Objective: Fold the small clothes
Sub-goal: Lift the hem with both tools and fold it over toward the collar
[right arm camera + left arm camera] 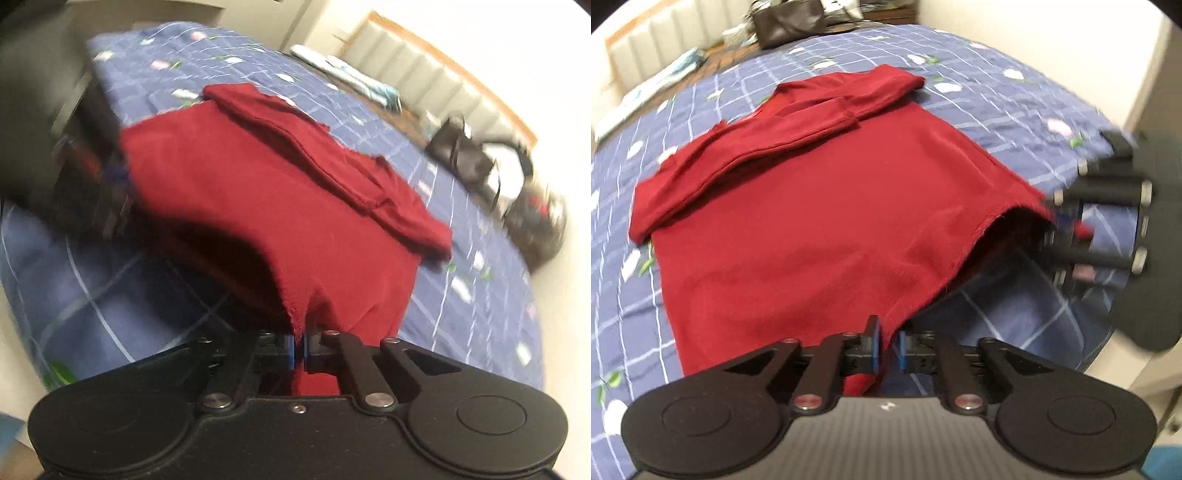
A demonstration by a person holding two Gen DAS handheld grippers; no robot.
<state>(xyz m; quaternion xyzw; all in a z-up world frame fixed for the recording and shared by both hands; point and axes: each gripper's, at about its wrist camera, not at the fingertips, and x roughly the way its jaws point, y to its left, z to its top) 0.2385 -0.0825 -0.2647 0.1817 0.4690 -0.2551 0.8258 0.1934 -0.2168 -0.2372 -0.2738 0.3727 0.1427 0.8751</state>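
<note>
A bed (979,107) is covered by a blue checked sheet with flowers. A red garment (812,206) and a dark bag (790,18) are laid on it.

no readable words, numbers or brand names anywhere; only a tiny pale mark on the left gripper (888,345) housing, too small to make out.

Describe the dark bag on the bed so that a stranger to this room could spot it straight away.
Start at the blue checked bedspread with the red knit garment spread on it, whose near hem corners are pinched by the left gripper and the right gripper. Look past the garment to the far edge by the padded headboard. The dark brown leather bag sits there, the only dark boxy thing among pale clutter.
</note>
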